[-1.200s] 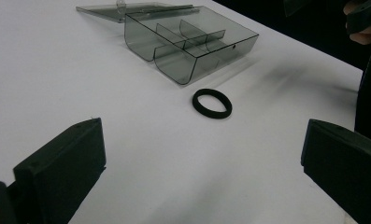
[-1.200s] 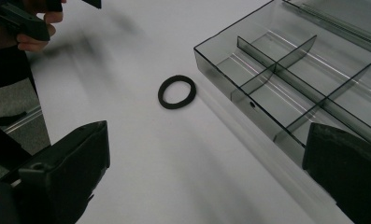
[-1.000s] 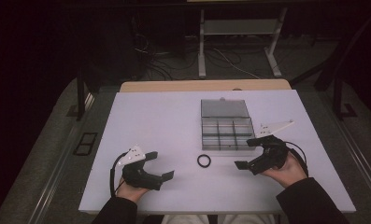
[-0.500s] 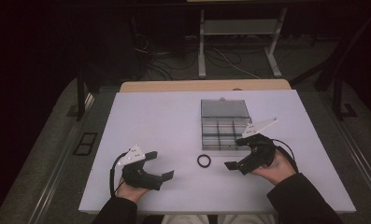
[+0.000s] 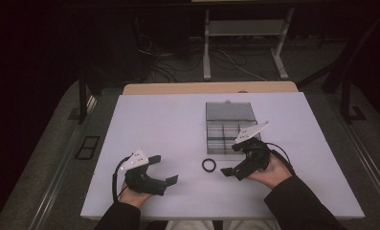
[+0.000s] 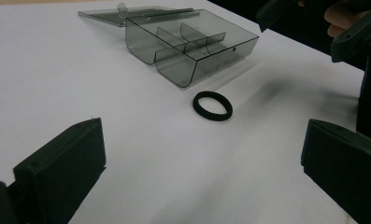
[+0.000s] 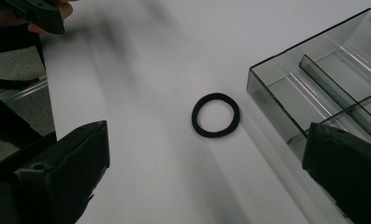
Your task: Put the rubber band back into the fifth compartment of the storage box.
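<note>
Black ring (image 5: pixel 208 165) lies flat just off the divided box (image 5: pixel 230 128); right gripper (image 5: pixel 236 159), jaws spread and empty, is nearer than left gripper (image 5: pixel 163 169), likewise spread.

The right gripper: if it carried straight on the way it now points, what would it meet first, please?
Most likely the black ring, which lies flat on the white table ahead of the open right gripper and between its fingers' line. The clear box sits off to one side. Depth is uncertain.

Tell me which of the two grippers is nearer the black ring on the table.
The right gripper is nearer the small black rubber ring: its open jaws sit just right of it, beside the clear plastic compartment box. The left gripper rests farther off, toward the near left.
</note>
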Action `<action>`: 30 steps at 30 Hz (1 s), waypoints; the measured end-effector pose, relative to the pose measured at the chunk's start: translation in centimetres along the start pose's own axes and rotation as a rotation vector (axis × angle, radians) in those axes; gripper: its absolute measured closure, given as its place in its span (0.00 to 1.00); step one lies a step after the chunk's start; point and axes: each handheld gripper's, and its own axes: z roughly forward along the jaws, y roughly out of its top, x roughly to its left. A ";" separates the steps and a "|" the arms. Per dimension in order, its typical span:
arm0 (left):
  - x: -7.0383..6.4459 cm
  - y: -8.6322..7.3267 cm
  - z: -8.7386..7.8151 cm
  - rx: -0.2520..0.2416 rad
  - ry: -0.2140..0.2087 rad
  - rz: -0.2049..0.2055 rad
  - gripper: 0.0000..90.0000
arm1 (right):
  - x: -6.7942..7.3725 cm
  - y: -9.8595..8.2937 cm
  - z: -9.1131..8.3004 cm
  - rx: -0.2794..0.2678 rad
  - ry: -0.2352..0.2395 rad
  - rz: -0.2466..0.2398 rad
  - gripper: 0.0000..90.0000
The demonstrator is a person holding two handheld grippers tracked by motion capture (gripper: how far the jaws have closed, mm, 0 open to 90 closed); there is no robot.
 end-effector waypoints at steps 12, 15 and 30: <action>0.0 0.0 0.0 0.002 -0.002 -0.003 0.00 | 0.1 0.6 2.0 0.031 0.027 -0.014 0.01; 0.0 0.0 0.0 0.003 -0.003 -0.005 0.00 | 0.2 0.6 2.4 0.043 0.032 -0.015 0.01; 0.0 0.0 0.1 0.003 -0.006 -0.002 0.00 | 0.3 0.8 4.5 0.094 0.059 -0.053 0.01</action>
